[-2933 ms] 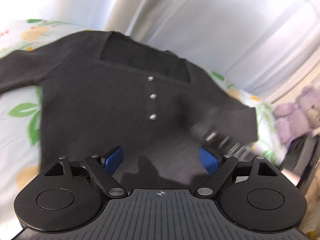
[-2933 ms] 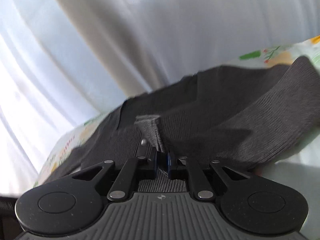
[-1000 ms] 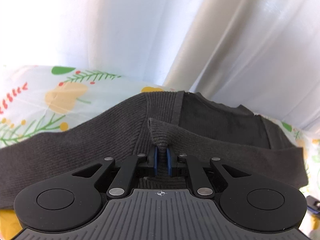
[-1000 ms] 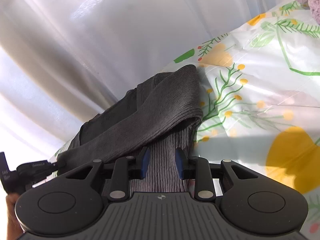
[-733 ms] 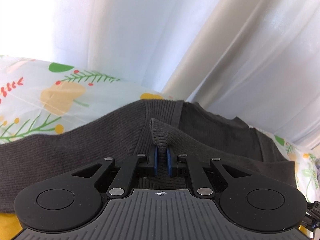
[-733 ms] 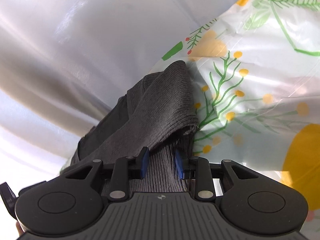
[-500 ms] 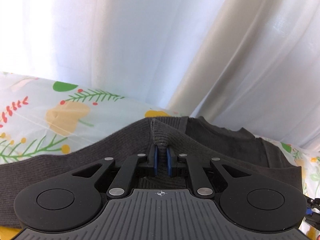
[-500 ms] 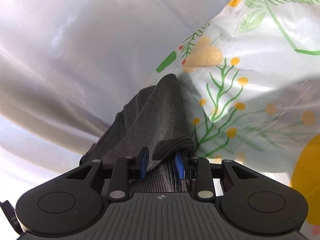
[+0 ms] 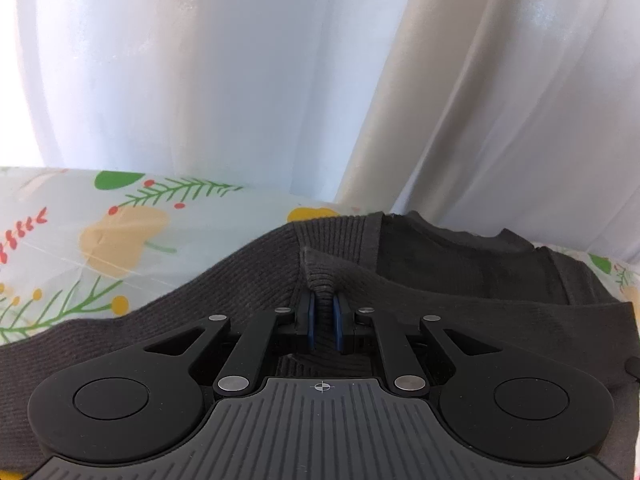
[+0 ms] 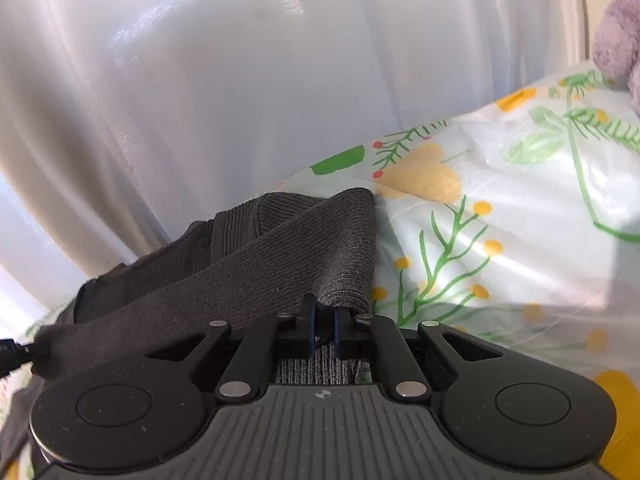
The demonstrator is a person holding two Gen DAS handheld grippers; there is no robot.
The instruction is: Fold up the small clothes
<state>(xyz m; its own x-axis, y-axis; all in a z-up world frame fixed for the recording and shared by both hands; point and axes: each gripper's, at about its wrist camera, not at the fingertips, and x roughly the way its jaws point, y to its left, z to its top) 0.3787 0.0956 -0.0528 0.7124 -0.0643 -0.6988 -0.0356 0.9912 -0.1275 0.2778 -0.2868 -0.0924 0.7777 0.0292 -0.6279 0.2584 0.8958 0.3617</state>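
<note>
A dark grey ribbed knit top (image 9: pixel 460 280) lies on a floral sheet (image 9: pixel 120 232), its neckline toward the curtain. My left gripper (image 9: pixel 324 312) is shut on a pinched fold of the top near the left shoulder. My right gripper (image 10: pixel 324 322) is shut on the top's fabric at the right shoulder, where a folded-over sleeve (image 10: pixel 280 264) crosses the body. The top (image 10: pixel 168 264) stretches left from there. The tip of the other gripper (image 10: pixel 12 352) shows at the left edge of the right wrist view.
White curtains (image 9: pixel 280 80) hang right behind the far edge of the sheet. A purple plush toy (image 10: pixel 620 40) sits at the far right. The floral sheet (image 10: pixel 520 220) extends to the right of the top.
My right gripper has closed onto the top's right shoulder; it was open around the fabric a second ago. My left gripper has kept its hold, and the view has tilted up slightly.
</note>
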